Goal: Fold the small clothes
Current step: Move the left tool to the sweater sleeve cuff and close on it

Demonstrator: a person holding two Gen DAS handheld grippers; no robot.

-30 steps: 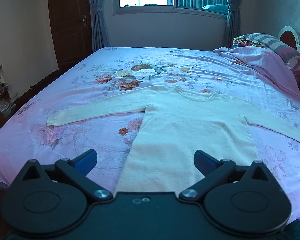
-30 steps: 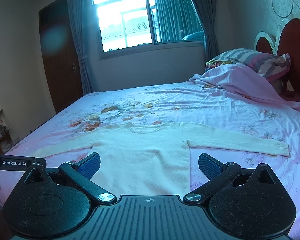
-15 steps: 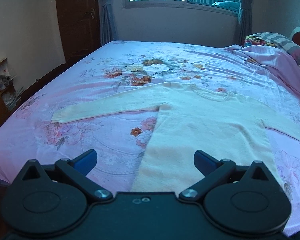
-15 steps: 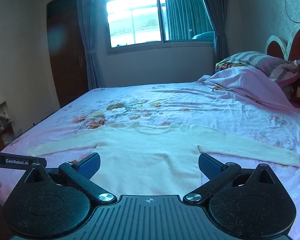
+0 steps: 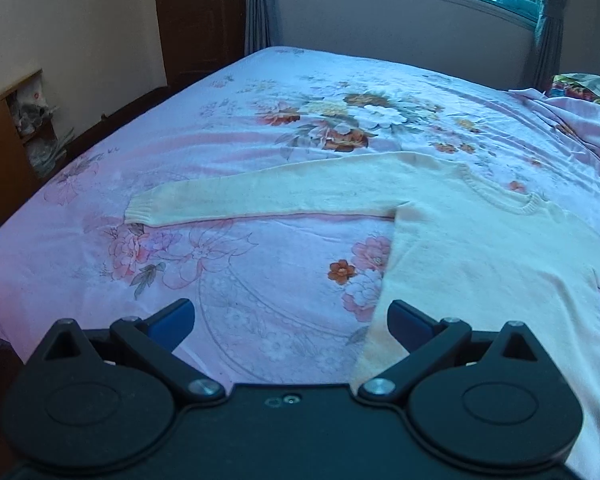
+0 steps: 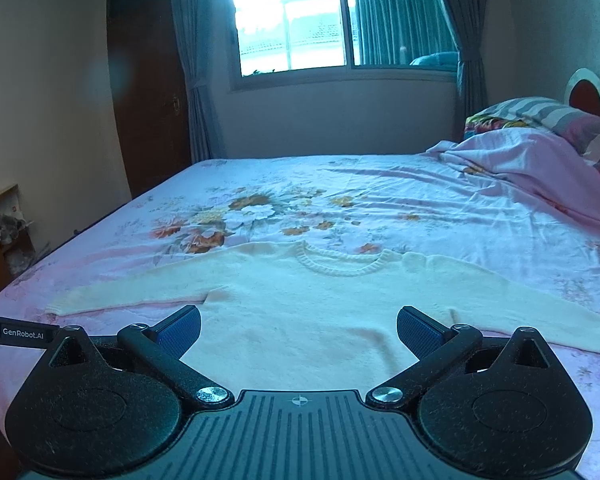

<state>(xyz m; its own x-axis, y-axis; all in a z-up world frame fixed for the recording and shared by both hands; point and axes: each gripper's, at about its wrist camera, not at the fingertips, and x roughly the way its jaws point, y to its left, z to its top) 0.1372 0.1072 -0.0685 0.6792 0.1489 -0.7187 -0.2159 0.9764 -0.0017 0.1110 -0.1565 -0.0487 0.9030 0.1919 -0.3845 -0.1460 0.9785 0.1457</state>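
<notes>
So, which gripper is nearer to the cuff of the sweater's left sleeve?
Left. The left gripper hangs open just short of that cuff. The right gripper is open over the sweater's body, farther away.

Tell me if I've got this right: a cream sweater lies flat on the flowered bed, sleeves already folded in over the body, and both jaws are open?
Not quite. The sweater does lie flat on the bed, and both sets of jaws are open, but its sleeves are spread out to the sides, not folded in. The right wrist view shows both sleeves outstretched; the left wrist view shows the left sleeve clearly.
</notes>
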